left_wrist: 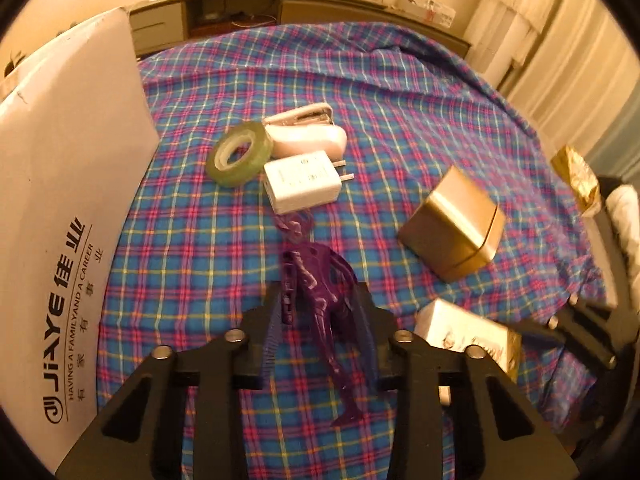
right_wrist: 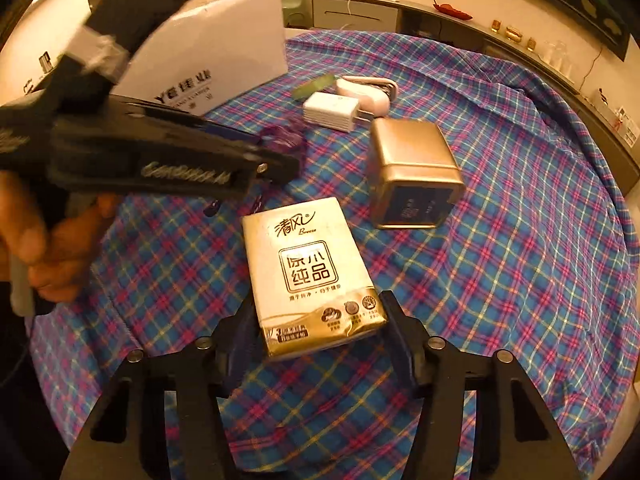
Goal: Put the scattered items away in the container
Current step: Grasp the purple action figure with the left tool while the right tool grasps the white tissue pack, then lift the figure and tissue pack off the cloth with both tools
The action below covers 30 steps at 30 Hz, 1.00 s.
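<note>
- Closest in, the left gripper (left_wrist: pixel 320 320) has its jaws closed in on a purple translucent figure (left_wrist: pixel 324 300), pads against its sides as it lies on the plaid cloth (left_wrist: pixel 400 100).
- Beside the figure, the right gripper (right_wrist: pixel 320 344) straddles a gold tissue pack (right_wrist: pixel 312 272) – its near end sits between the fingers, though I cannot tell whether the pads press it.
- Just beyond the figure's head lies a white charger (left_wrist: pixel 302 182), then a tape roll (left_wrist: pixel 239 154) and a white stapler (left_wrist: pixel 306 134), all bunched together.
- Off to the figure's other side a gold tin (left_wrist: pixel 454 222) lies on its side.
- Bordering the cloth past the tape roll stands the white box (left_wrist: pixel 68 184) – the left gripper and a hand (right_wrist: pixel 44 248) block part of it in the right wrist view.
</note>
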Available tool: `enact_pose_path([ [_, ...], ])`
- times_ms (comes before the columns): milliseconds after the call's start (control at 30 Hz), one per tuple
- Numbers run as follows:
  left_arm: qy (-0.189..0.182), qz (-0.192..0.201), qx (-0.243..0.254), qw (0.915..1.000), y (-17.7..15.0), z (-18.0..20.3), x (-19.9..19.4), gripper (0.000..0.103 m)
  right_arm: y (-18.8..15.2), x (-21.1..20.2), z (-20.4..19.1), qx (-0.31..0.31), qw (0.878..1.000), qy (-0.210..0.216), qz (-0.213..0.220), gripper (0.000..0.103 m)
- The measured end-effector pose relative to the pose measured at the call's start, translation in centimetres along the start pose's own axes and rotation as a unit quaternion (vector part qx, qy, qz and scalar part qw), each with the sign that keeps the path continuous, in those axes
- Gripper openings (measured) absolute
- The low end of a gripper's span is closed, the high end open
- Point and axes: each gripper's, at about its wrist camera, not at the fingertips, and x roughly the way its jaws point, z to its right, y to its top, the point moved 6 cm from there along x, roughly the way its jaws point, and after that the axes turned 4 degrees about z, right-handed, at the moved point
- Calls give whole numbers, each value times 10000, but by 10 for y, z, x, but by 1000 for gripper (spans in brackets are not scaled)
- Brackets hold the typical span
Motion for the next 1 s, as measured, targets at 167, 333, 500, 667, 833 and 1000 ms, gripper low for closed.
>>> enact_pose_path([
  [167, -122, 262, 132, 9995, 11, 5, -15, 15, 6, -10, -7, -12, 9999, 35, 136, 55],
  [333, -132, 150, 34, 9998, 7, 3, -5, 30, 4, -4, -6, 136, 9997, 129, 131, 60],
  [500, -194, 176, -126, 9996, 9, 2, 4, 51, 13, 14, -4, 284, 9994, 147, 131, 70],
  [667, -123, 138, 159, 9997, 6, 13, 11, 51, 19, 17, -5, 444, 9989, 140, 97, 54],
  [833, -196, 120, 296, 9993, 6, 22, 8, 51, 15, 14, 0, 844, 9957, 361, 107, 53],
  [1000, 31, 254, 694, 9973, 4, 31, 14, 44, 12, 9, 0, 1039, 9932, 512, 97, 53],
])
